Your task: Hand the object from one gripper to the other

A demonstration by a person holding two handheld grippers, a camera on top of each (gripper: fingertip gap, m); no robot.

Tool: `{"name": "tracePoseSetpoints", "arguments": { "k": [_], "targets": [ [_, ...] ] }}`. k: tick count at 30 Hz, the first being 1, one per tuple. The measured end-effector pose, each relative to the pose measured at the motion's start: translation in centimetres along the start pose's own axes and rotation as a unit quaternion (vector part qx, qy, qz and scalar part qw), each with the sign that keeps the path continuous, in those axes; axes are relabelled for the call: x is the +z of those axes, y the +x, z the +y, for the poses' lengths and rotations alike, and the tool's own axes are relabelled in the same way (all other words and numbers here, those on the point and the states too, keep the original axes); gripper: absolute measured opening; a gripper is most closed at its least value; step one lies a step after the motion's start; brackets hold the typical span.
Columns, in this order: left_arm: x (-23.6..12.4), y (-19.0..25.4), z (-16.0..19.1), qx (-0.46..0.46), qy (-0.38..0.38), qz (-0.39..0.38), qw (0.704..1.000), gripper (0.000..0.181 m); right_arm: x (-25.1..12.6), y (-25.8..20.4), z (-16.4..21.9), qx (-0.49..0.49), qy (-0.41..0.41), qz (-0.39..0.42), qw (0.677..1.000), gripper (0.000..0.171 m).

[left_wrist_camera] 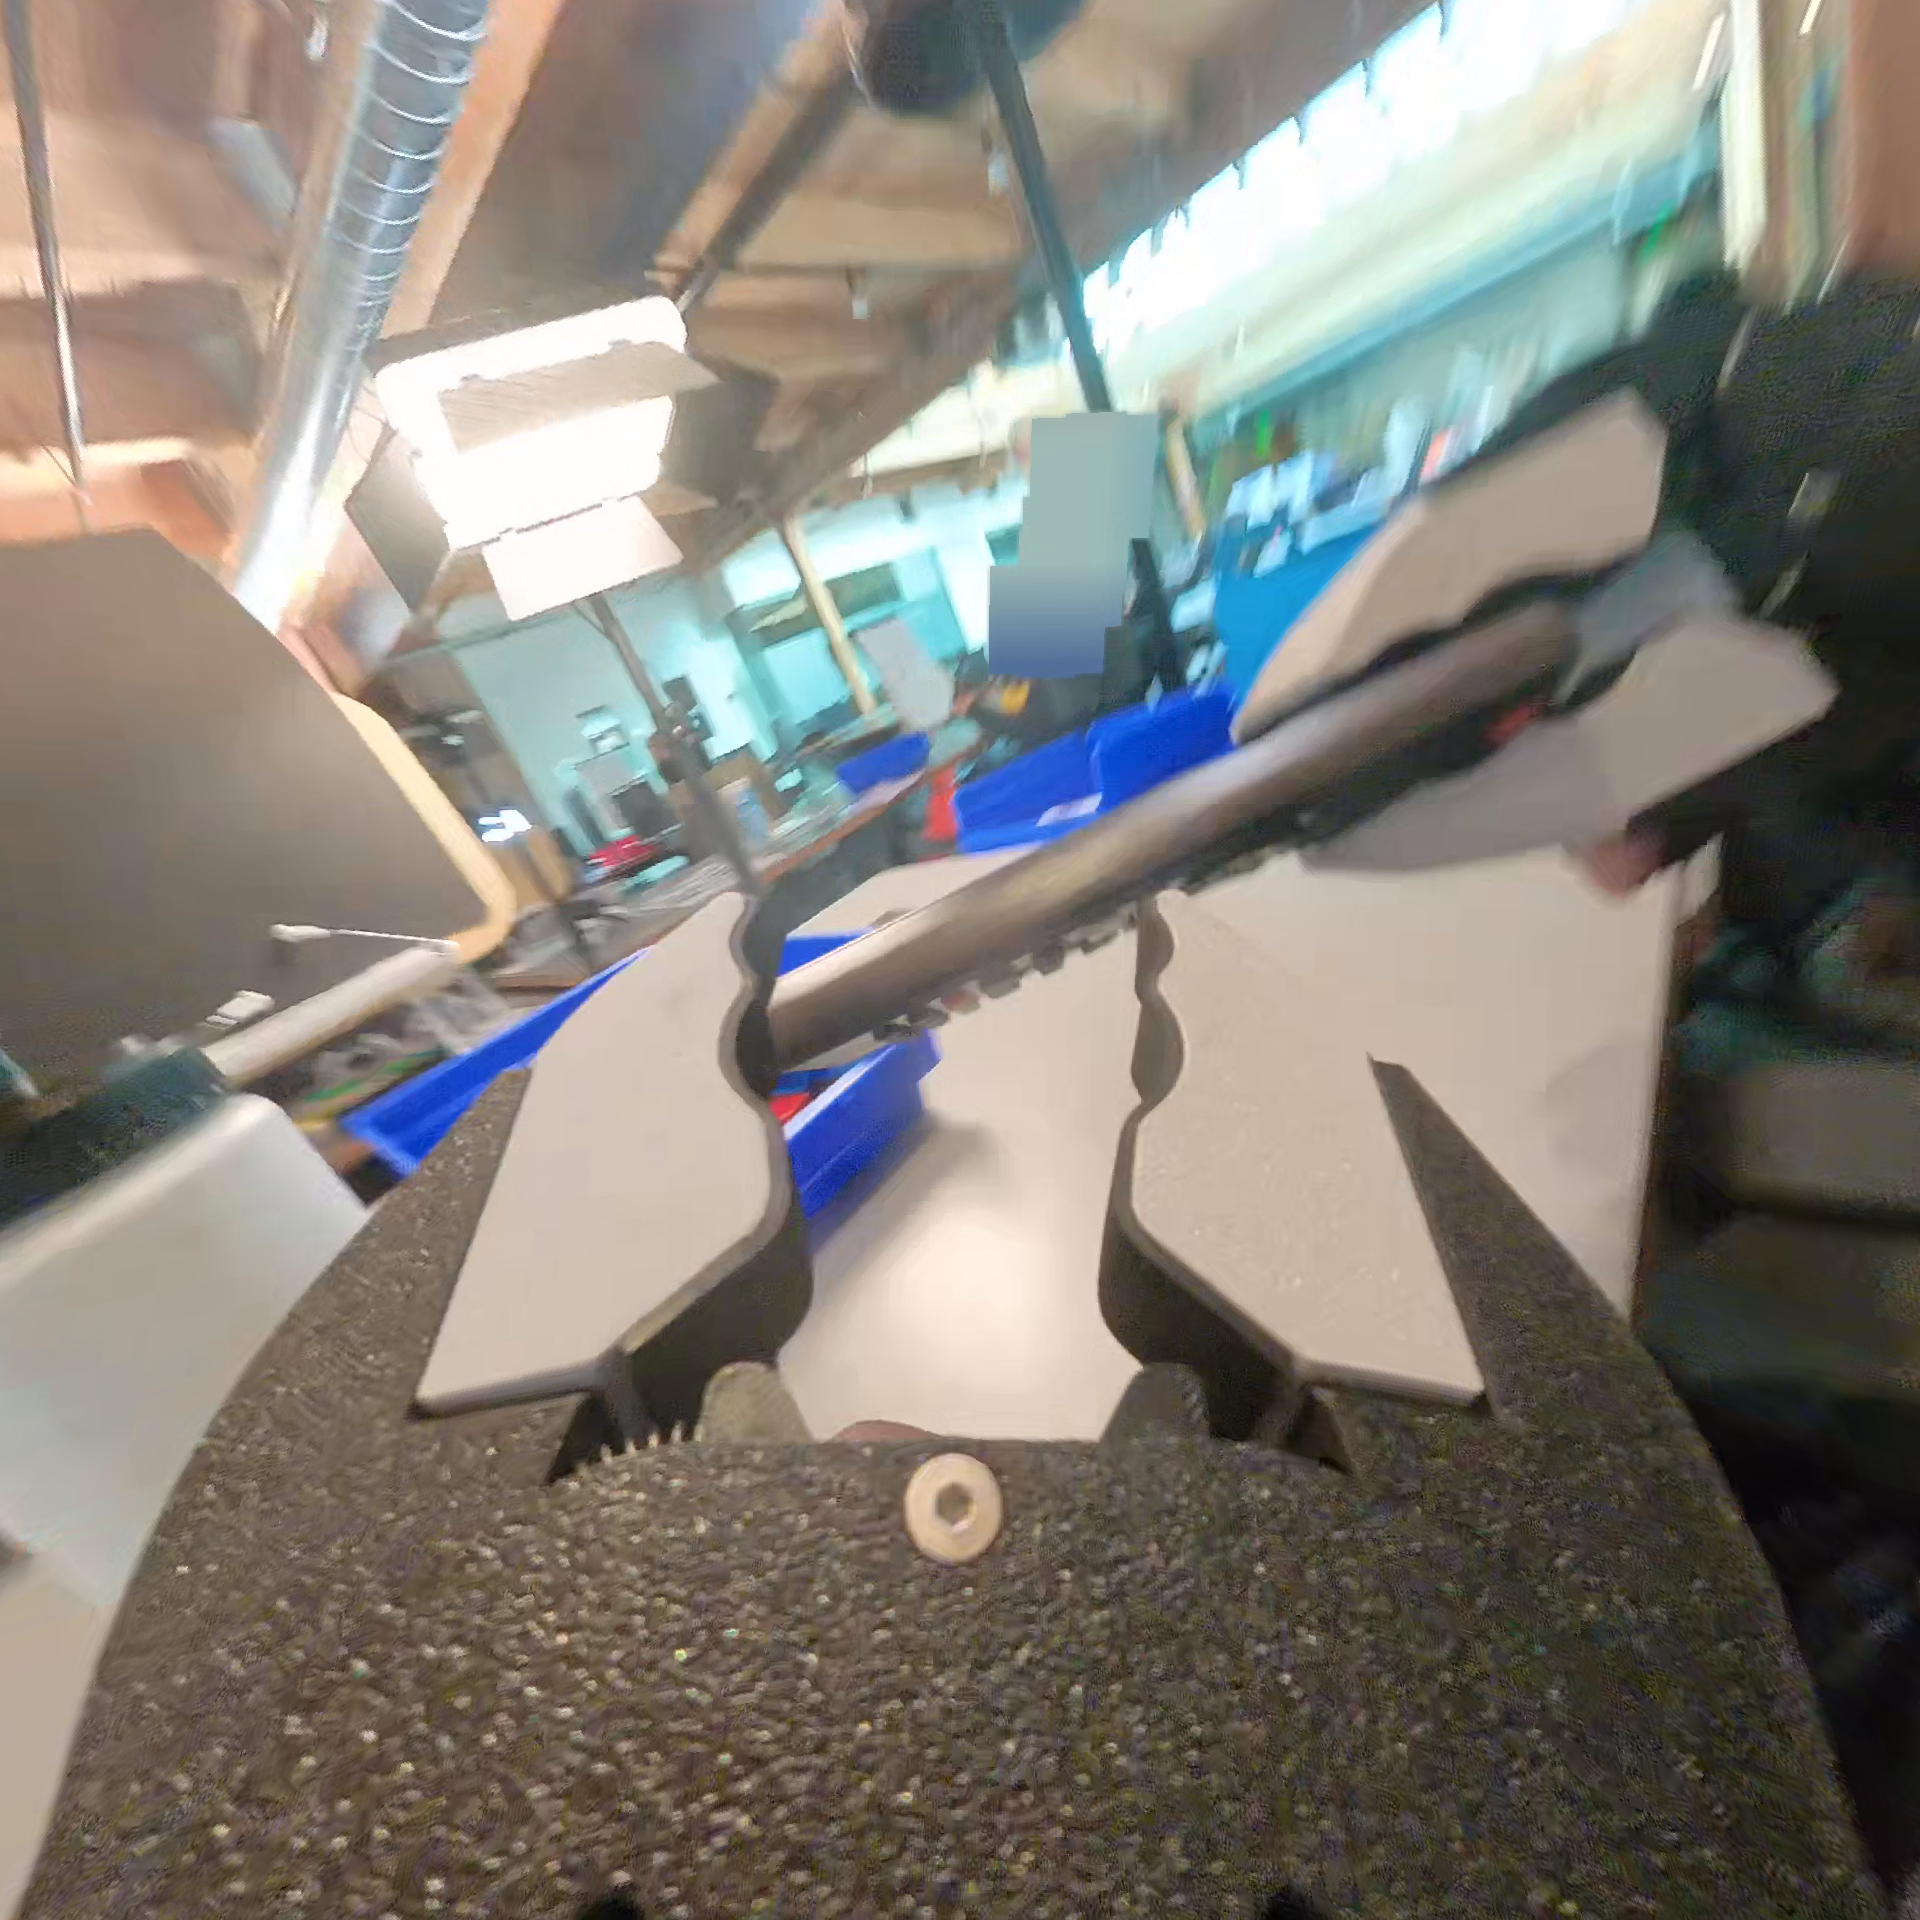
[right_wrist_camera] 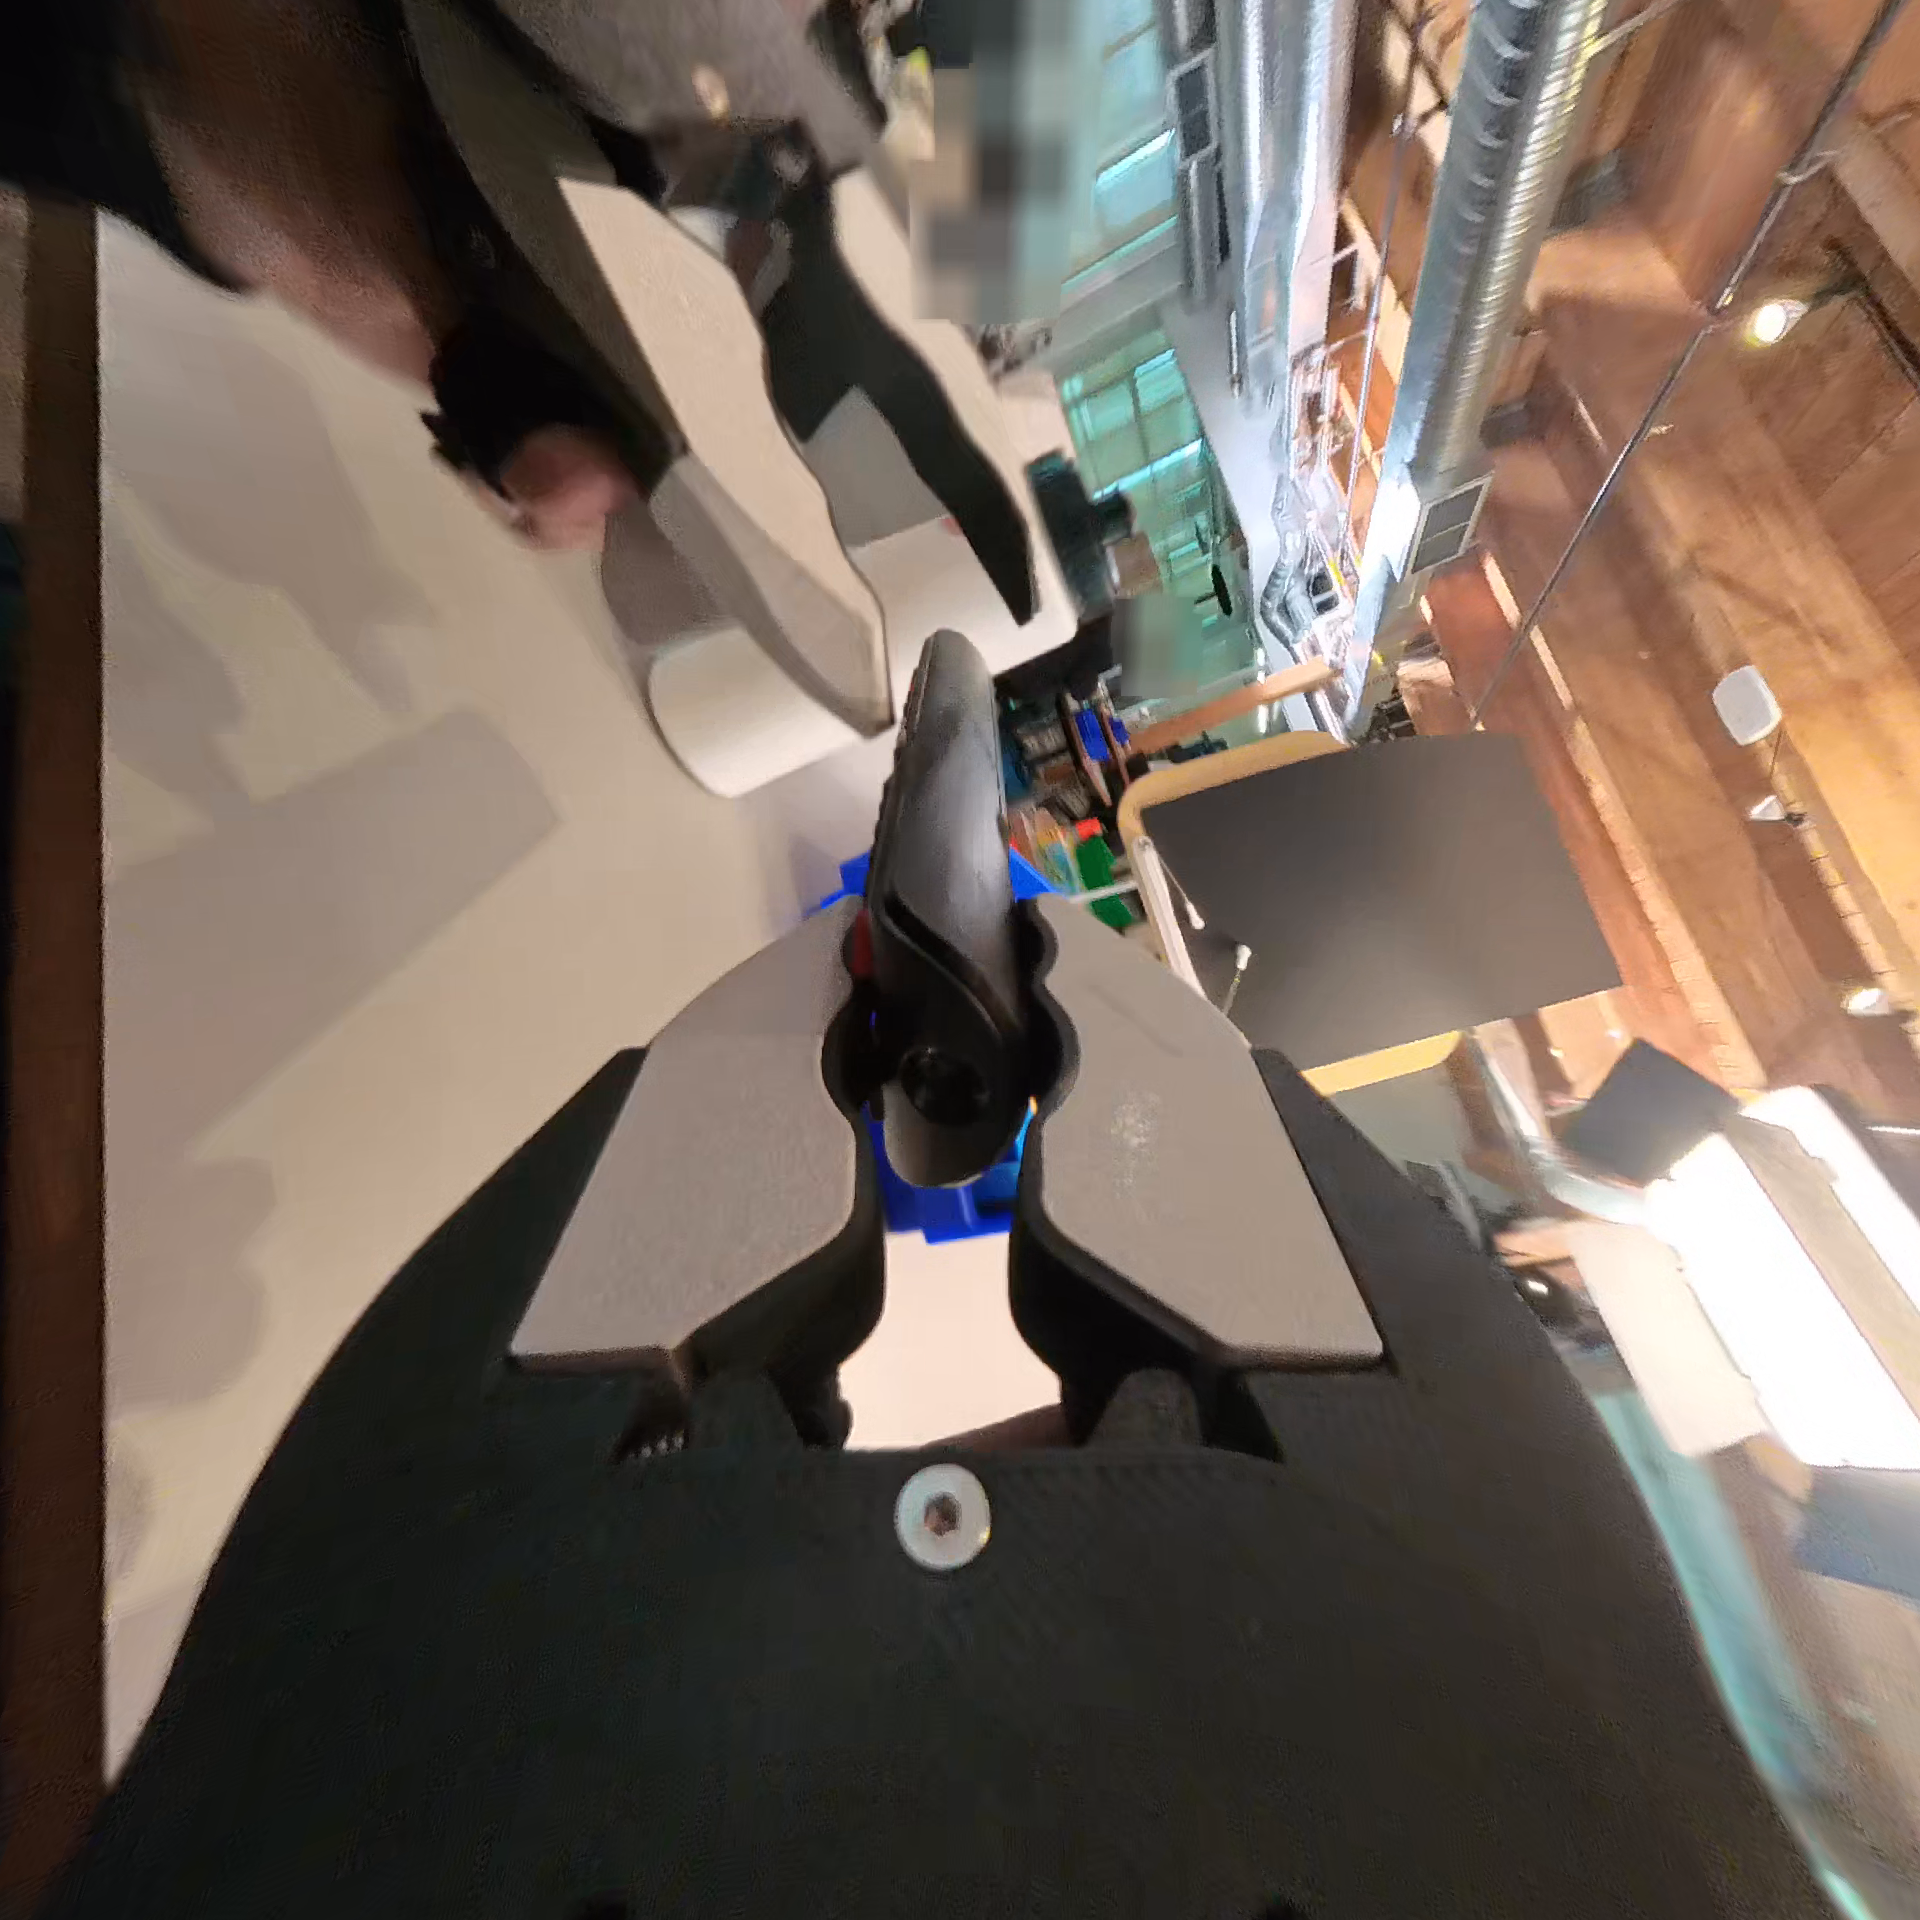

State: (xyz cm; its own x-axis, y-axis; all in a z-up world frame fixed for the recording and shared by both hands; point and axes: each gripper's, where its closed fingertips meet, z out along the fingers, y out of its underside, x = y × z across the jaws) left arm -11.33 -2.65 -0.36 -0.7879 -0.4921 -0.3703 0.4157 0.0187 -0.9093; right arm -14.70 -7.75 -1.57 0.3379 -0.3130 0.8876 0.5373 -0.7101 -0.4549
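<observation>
White tabletop point(left_wrist_camera: 966, 1247) at frame centre, above it the left tool point(left_wrist_camera: 940, 997) spread wide around the tip of a dark remote control point(left_wrist_camera: 1039, 914), whose other end the right tool point(right_wrist_camera: 948, 966) clamps, upper right.

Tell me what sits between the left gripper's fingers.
In the left wrist view, the remote's free end reaches between the open left gripper's fingers.

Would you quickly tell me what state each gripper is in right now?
Left gripper: open, the remote's free end between its fingers.
Right gripper: closed on the remote control.
</observation>
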Motion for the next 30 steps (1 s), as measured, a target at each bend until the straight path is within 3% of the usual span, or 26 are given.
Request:
{"name": "tracePoseSetpoints", "arguments": {
  "k": [3,8,14,17,23,26,30],
  "targets": [
    [-0.2,-0.7,-0.8,-0.131,0.059,0.025,0.989,0.073,-0.5,0.6,-0.3,0.053,0.039,-0.009,0.998,0.024],
    [0.0,-1.1,0.4,-0.191,0.064,0.045,0.979,0.078,-0.5,0.7,0.2,0.069,0.043,-0.015,0.997,0.024],
    [-1.0,-3.4,-0.8,-0.288,0.148,0.024,0.946,0.082,-1.1,1.1,-0.8,0.124,0.093,-0.037,0.987,0.024],
    [-1.2,-2.8,-0.9,-0.316,0.172,0.073,0.930,0.084,-1.9,1.2,-1.8,0.190,0.142,-0.072,0.969,0.024],
    [-1.8,-0.1,-2.5,-0.396,0.233,0.198,0.866,0.086,-2.1,1.5,-2.9,0.313,0.219,-0.122,0.916,0.024],
    [-1.7,1.4,-3.2,-0.406,0.249,0.229,0.849,0.077,-1.5,1.1,-3.3,0.367,0.238,-0.150,0.886,0.024],
    [-1.3,2.7,-4.1,-0.388,0.262,0.215,0.857,0.049,0.0,-0.1,-3.2,0.417,0.233,-0.175,0.861,0.024]
  ]
}}
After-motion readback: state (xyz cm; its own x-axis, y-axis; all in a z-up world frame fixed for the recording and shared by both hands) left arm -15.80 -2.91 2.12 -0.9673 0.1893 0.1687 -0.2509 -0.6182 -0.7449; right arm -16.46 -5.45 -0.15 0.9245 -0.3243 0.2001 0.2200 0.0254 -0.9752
